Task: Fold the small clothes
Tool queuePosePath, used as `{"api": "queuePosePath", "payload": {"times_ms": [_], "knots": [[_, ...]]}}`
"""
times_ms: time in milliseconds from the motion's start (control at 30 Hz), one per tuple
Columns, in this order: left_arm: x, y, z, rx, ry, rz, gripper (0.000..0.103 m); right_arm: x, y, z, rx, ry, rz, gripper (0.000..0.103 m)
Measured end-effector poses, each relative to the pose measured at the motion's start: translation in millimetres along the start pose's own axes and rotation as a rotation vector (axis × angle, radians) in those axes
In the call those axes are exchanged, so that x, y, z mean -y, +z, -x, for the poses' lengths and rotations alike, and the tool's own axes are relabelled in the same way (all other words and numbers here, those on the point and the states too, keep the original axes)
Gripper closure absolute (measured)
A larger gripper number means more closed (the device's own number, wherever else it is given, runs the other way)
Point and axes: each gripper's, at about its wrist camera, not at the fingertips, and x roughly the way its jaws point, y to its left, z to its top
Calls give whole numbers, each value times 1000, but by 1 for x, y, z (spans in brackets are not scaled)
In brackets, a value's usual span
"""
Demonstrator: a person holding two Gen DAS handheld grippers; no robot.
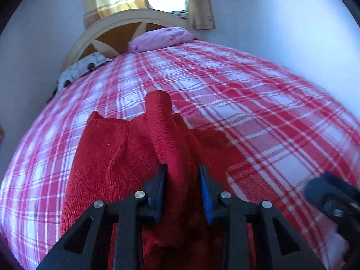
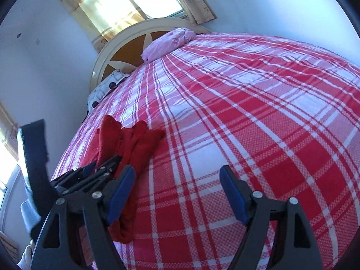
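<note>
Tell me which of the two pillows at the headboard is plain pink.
The pink pillow, lying nearer the window side of the headboard. The other pillow, toward the wall, is white with dark spots.

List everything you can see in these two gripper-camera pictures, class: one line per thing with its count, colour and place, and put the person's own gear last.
Knitted garment: one, red, bunched on the near left part of the bed.
Bedspread: one, red, pink and white plaid, covering the bed.
Pillow: one, pink, at the headboard.
Patterned pillow: one, white with dark spots, left of the pink one.
Headboard: one, cream and brown, arched, against the wall.
Curtains: beige, at the window above the headboard.
Left gripper: one, black with blue pads, a fold of the garment between its fingers.
Right gripper: one, black with blue pads, open over bare bedspread.
</note>
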Motion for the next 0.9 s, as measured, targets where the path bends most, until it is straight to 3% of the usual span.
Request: {"api": "queuePosePath", "payload": {"times_ms": [67, 133, 200, 300, 500, 700, 900], "knots": [[-3, -1, 14, -3, -57, -17, 65, -3, -1, 1, -2, 6, 4, 23], [-6, -8, 34, 11, -141, -43, 41, -4, -1, 4, 7, 18, 1, 23], [-11, -18, 56, 59, -186, -62, 35, -3, 0, 7, 17, 32, -12, 23], [-19, -30, 70, 80, -175, -69, 34, -5, 0, 9, 11, 54, -27, 23], [-44, -37, 63, 9, -125, 34, 34, -24, -8, 11, 0, 74, 13, 23], [-47, -42, 71, 22, -62, -1, 34, -35, -14, 13, -20, 98, 22, 23], [-67, -50, 74, 13, -52, 17, 34, -58, -20, 22, -8, 124, 90, 23]]}}
